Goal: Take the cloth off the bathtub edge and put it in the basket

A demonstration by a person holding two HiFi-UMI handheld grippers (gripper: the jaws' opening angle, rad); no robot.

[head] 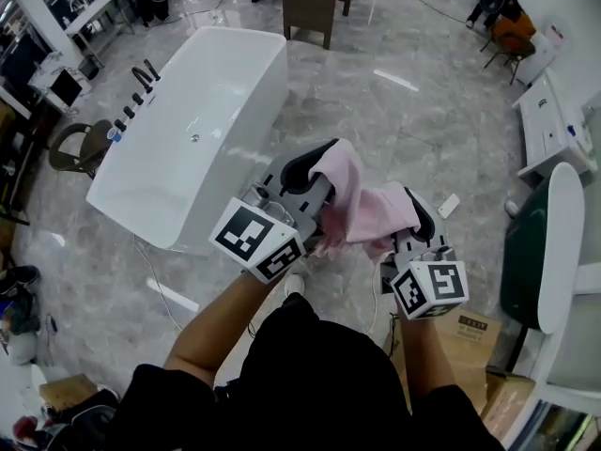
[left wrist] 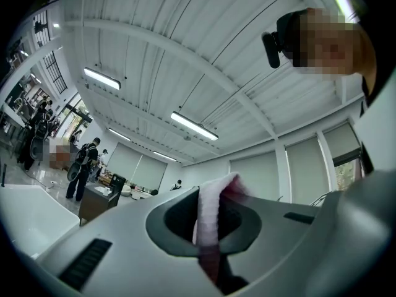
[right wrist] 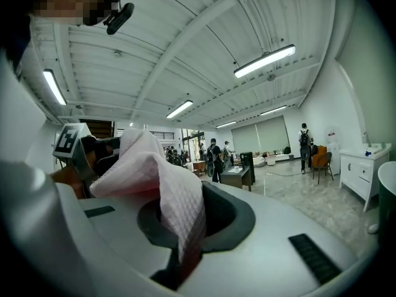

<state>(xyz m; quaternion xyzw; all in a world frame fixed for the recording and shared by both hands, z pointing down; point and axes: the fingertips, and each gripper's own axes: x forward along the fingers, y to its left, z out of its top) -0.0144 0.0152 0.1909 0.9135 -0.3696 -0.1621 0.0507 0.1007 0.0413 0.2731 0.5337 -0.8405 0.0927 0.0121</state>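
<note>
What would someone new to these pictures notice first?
A pink cloth hangs pinched between the left tool and the right tool, both shut on it, at the centre of the head view. Behind them, at upper left, a large white bathtub stands on the glossy grey floor.

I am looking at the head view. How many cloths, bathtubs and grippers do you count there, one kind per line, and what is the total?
pink cloth: 1
white bathtub: 1
grippers: 2, the left gripper and the right gripper, each shut on the pink cloth
Total: 4
</note>
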